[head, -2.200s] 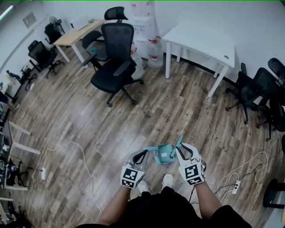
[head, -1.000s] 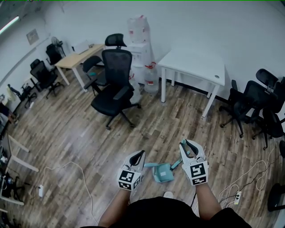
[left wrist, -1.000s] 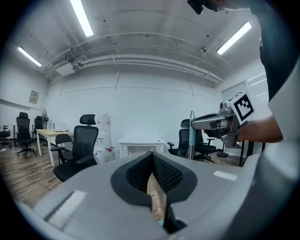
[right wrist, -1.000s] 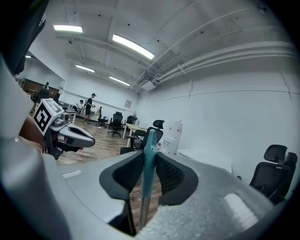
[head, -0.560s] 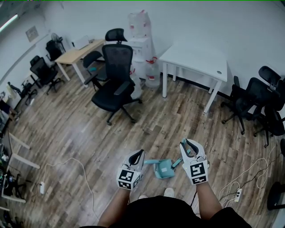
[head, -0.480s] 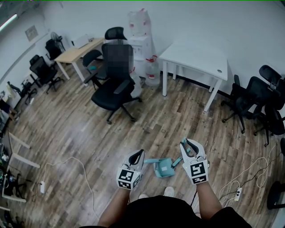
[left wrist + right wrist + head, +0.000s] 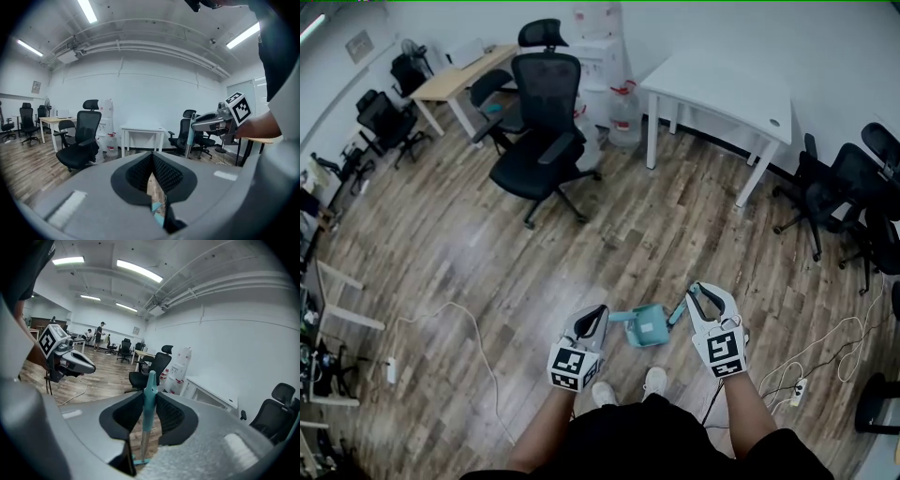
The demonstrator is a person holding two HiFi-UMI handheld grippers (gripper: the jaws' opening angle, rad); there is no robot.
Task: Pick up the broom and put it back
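The right gripper (image 7: pixel 150 416) is clamped on the handle of the teal broom (image 7: pixel 149 392), which stands upright between its pads. The left gripper (image 7: pixel 153 180), jaws nearly together, pinches the handle of the teal dustpan (image 7: pixel 649 326). Both items hang above the wood floor (image 7: pixel 487 253), well apart from the black office chair (image 7: pixel 542 122).

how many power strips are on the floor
2. One power strip lies at the far left, on the end of a pale cord. The other lies at the lower right. Furniture may hide more.
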